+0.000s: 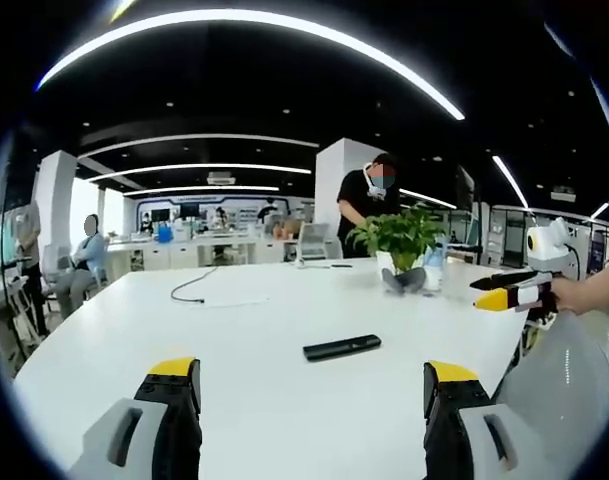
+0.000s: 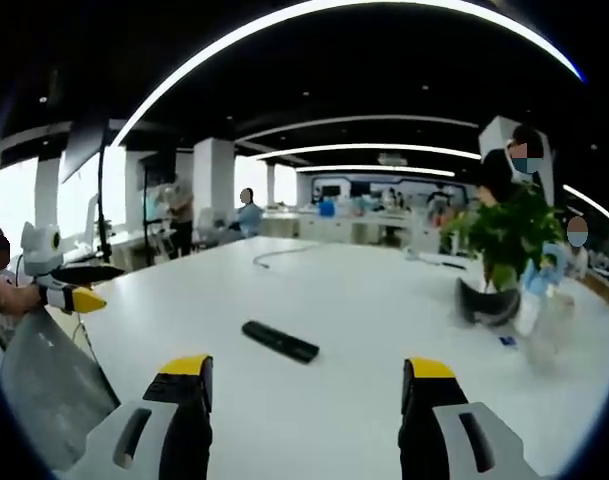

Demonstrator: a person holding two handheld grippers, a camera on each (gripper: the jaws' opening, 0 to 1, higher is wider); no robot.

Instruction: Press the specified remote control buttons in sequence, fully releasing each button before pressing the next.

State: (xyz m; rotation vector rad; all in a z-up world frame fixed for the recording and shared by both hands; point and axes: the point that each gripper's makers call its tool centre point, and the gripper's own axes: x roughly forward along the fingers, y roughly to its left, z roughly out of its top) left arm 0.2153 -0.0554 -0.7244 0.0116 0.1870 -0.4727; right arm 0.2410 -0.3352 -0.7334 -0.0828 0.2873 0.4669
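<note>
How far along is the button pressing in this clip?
Nothing looks done yet. The remote lies flat on the white table, untouched. The left gripper and right gripper are open, short of the remote. All presses remain.

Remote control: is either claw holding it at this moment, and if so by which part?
Nothing is held. The remote control lies flat on the white table, ahead of both claws. The left claw and the right claw stand open and empty.

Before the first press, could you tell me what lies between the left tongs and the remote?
Nothing: in the left gripper view, only bare white table lies between the open left tongs and the remote.
</note>
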